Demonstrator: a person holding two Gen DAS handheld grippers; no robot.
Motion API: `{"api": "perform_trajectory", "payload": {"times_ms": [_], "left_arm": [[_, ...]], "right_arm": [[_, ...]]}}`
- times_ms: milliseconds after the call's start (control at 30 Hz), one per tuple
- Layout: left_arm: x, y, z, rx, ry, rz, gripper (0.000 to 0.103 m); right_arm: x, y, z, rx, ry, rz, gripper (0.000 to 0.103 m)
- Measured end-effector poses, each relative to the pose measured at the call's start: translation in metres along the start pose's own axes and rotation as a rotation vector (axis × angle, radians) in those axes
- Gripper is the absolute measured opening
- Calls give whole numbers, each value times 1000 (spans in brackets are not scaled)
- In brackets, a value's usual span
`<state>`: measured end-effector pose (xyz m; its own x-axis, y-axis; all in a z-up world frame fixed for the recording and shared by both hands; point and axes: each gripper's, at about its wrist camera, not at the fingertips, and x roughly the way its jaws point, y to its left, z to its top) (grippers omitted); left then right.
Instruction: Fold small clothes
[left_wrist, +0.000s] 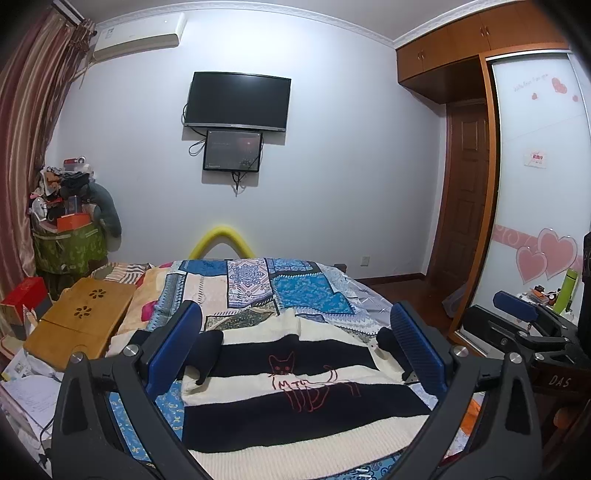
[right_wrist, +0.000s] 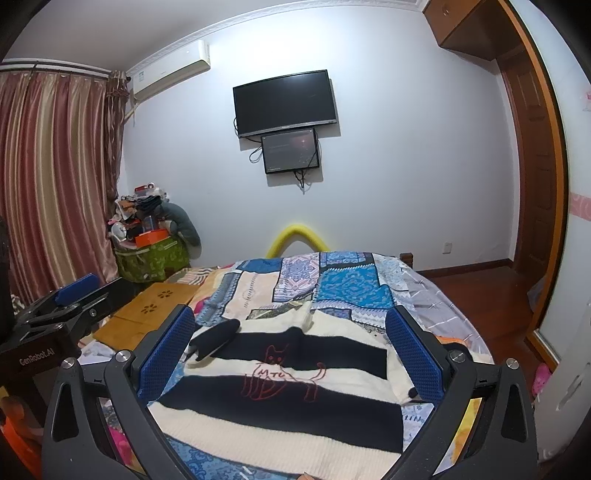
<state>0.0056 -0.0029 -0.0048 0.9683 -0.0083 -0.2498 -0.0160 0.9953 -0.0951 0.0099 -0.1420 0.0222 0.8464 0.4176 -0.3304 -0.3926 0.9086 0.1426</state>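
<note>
Hovering above the near edge of the bed, the left gripper (left_wrist: 295, 343) has its blue-padded fingers (left_wrist: 175, 343) spread wide with nothing between them, and the right gripper (right_wrist: 291, 347) hangs beside it just as wide and just as empty. Each one shows at the edge of the other's view, the right gripper (left_wrist: 528, 325) off to the right and the left gripper (right_wrist: 70, 302) off to the left, both clear of the cloth.

Framed between the fingers lies the striped sweater (left_wrist: 295, 398), knitted in broad black and cream bands, with a red outlined cat (left_wrist: 306, 384) stitched across its middle. It is spread flat on the patchwork bedspread (left_wrist: 258, 288), hem toward the cameras. Both sleeves are turned inward over the chest: the black left sleeve end (right_wrist: 216, 338) rests near the shoulder on one side, the other cuff (right_wrist: 412, 393) sits by the opposite edge.

A wooden lap table (left_wrist: 85, 317) sits on the bed's left side. Past the foot of the bed a yellow foam arch (left_wrist: 221, 242) rises against the wall, under a dark television (left_wrist: 238, 101) and a smaller screen (left_wrist: 232, 149). A green bin heaped with clutter (left_wrist: 70, 243) stands by the striped curtain (right_wrist: 55, 177), and a wardrobe with pink hearts (left_wrist: 543, 254) fills the right
</note>
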Motion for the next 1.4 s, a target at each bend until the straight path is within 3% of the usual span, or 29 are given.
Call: {"api": "perform_trajectory", "payload": {"times_ms": [1400], "left_arm": [[-4, -4, 3, 21, -16, 9, 103]], "right_arm": [[-1, -1, 9, 0, -5, -14, 103]]}}
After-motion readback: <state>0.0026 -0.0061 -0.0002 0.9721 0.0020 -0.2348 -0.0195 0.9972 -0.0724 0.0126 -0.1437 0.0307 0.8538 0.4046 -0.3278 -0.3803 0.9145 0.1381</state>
